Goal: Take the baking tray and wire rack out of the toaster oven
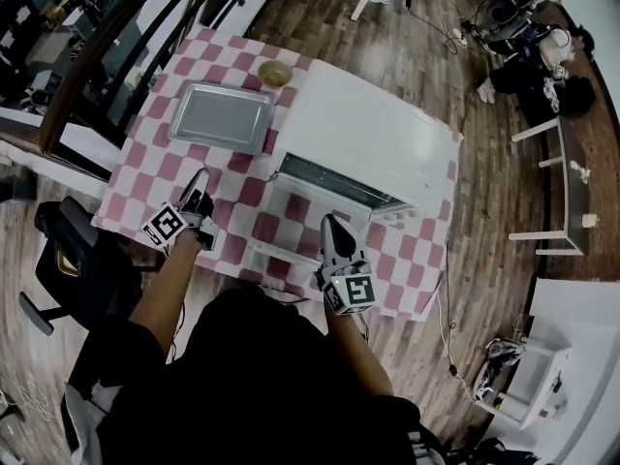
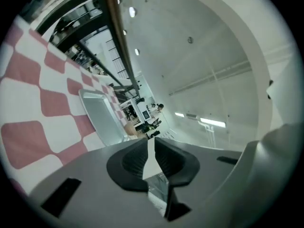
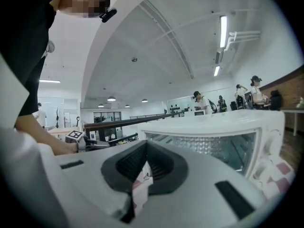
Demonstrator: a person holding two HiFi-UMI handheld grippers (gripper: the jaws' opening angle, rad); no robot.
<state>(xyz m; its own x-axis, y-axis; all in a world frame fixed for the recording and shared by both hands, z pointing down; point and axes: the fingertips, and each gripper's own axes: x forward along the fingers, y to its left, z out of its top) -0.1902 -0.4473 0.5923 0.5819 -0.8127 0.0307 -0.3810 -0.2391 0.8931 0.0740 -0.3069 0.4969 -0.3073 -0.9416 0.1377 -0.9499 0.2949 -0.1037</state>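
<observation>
1. Head view: a bench [image 1: 136,153] under a red-and-white checked cloth [image 1: 131,187] stands on a wood floor [image 1: 387,37], with a chair [image 1: 68,250] at its left corner. The white oven [image 1: 373,134] sits mid-bench, its door [image 1: 276,253] dropped open towards the person. The tray [image 1: 221,116] is out! It lies flat on the cloth just left of the oven and apart from it, its long axis running roughly along the oven's front line. A small bowl [image 1: 275,74] sits off its far corner. The left tongs [image 1: 201,184] hang over the cloth, and the right tongs [image 1: 331,223] are over the door.
2. Left gripper view: the tongs are empty and only a slit apart. The tray's long side stretches away ahead.
3. Right gripper view: the tongs are clenched on nothing, level with the oven's mouth. People stand far back under ceiling lights.
</observation>
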